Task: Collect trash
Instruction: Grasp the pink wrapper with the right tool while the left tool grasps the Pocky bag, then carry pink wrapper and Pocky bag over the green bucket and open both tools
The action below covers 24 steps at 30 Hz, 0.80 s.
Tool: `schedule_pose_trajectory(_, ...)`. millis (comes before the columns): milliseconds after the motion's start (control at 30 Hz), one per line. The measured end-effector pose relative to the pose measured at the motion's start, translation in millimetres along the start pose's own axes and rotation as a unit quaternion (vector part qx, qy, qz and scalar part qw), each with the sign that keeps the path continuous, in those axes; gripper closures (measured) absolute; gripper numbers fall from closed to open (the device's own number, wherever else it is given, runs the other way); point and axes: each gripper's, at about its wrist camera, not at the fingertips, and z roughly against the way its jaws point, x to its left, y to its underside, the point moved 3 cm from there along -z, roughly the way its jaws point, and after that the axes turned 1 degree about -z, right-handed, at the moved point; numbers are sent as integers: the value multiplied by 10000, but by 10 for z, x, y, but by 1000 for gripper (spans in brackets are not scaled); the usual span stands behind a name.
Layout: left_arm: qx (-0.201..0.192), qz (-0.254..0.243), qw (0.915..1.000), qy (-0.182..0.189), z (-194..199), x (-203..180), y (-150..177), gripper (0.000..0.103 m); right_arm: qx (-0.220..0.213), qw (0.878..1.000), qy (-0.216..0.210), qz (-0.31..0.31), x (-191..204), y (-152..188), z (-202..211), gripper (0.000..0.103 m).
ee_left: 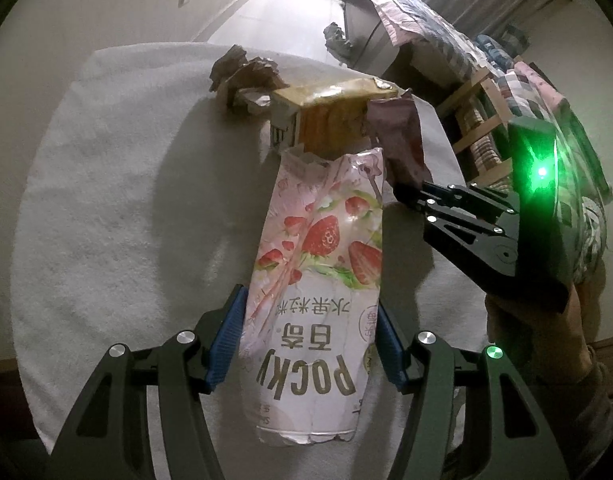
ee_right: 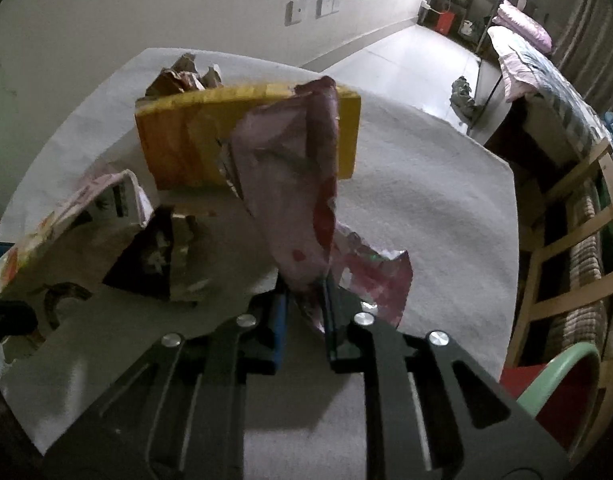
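Note:
My left gripper (ee_left: 308,340) is shut on a pink Pocky strawberry box (ee_left: 318,280), torn open at its far end and held above the table. My right gripper (ee_right: 304,304) is shut on a crumpled pink wrapper (ee_right: 294,184); it also shows in the left wrist view (ee_left: 398,140), just right of the box's open end. The box's open end appears in the right wrist view (ee_right: 74,224) at left. A yellow carton (ee_right: 210,136) lies on the table behind; it also shows in the left wrist view (ee_left: 326,112). A crumpled brown paper (ee_left: 244,76) lies beyond it.
The round table carries a white cloth (ee_left: 106,200). A wooden chair (ee_right: 566,248) with cushions stands at the right, a green-rimmed bin (ee_right: 562,384) below it. A bed (ee_right: 538,64) and shelves stand further back along the tiled floor.

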Motion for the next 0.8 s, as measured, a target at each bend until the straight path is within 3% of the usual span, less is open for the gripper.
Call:
schedule_pose_trajectory(433, -290, -187, 9994, -99, 367, -190, 90, 48, -325, 9975, -366, -516, -17, 205, 678, 89)
schedule_pose_trajectory(567, -397, -239, 9989, -104, 512, -255, 149, 53, -442, 9960, -447, -633, 12, 292, 895, 89)
schedule_pose_trajectory(633, -427, -260, 9987, -119, 572, -292, 184, 64, -489, 9955, -481, -657, 34, 328, 994, 89)
schedule_pose_trajectory(800, -498, -271, 9983, -133, 710, -343, 283, 66, -611, 9946, -475, -685, 58, 411, 1237, 89)
